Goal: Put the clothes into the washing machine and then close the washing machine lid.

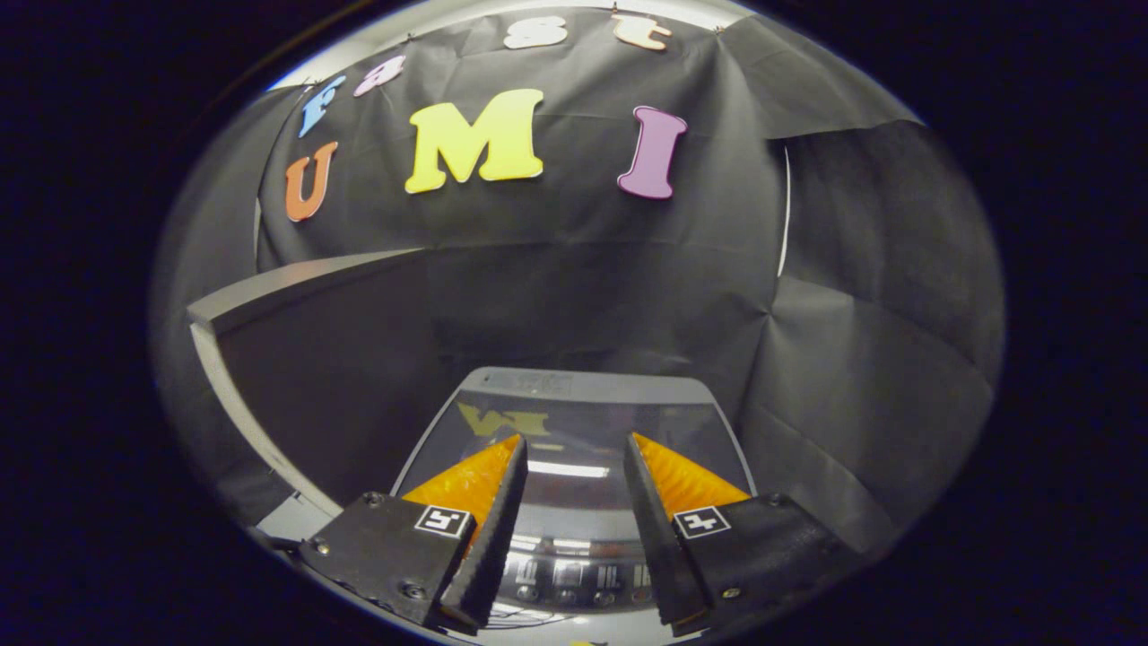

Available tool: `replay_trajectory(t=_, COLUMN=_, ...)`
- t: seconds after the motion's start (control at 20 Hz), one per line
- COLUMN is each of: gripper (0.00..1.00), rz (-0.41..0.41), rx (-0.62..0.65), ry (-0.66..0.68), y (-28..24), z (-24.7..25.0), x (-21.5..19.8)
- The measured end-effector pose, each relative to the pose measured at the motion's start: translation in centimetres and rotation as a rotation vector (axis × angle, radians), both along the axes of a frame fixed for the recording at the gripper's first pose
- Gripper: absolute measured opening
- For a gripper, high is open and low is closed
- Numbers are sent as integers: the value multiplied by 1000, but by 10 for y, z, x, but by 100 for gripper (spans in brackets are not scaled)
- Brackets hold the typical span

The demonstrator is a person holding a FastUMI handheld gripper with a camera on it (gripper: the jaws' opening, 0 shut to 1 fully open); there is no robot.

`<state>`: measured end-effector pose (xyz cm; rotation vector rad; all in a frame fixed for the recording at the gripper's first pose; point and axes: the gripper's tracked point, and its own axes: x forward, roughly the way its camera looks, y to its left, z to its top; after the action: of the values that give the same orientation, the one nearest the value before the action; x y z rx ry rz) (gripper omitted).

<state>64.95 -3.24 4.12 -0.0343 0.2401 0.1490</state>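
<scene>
— Black cloth walls (861,359) all round. Hand-held gripper (574,467)?
— Fingers apart, nothing between them, poised above the washing machine (583,395).
— Lid (583,431)?
— Down, dark glass, just ahead of the fingertips; control panel (574,574) sits between the fingers, nearer.

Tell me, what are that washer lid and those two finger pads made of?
The washing machine lid looks like dark glossy glass or clear plastic in a grey frame: it mirrors lights. The open gripper's fingers look like matte black rubbery plastic with ribbed faces, backed by orange.
</scene>
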Motion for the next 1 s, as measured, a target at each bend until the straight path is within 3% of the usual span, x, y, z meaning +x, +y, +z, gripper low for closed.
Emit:
replay_trajectory(t=0.1, gripper=69, rz=1, rx=-18, ry=27, y=2, z=-10, x=-29)
replay_trajectory(t=0.25, gripper=69, rz=-43, rx=58, ry=68, y=9, z=-27, x=-139)
replay_trajectory(t=0.55, gripper=69, rz=-168, rx=200, ry=18, y=36, z=-28, x=-291)
replay_trajectory(t=0.7, gripper=69, rz=-185, rx=223, ry=-12, y=53, z=-23, x=-353)
replay_trajectory(t=1.0, gripper=69, rz=-199, rx=145, ry=-89, y=55, z=-5, x=-448)
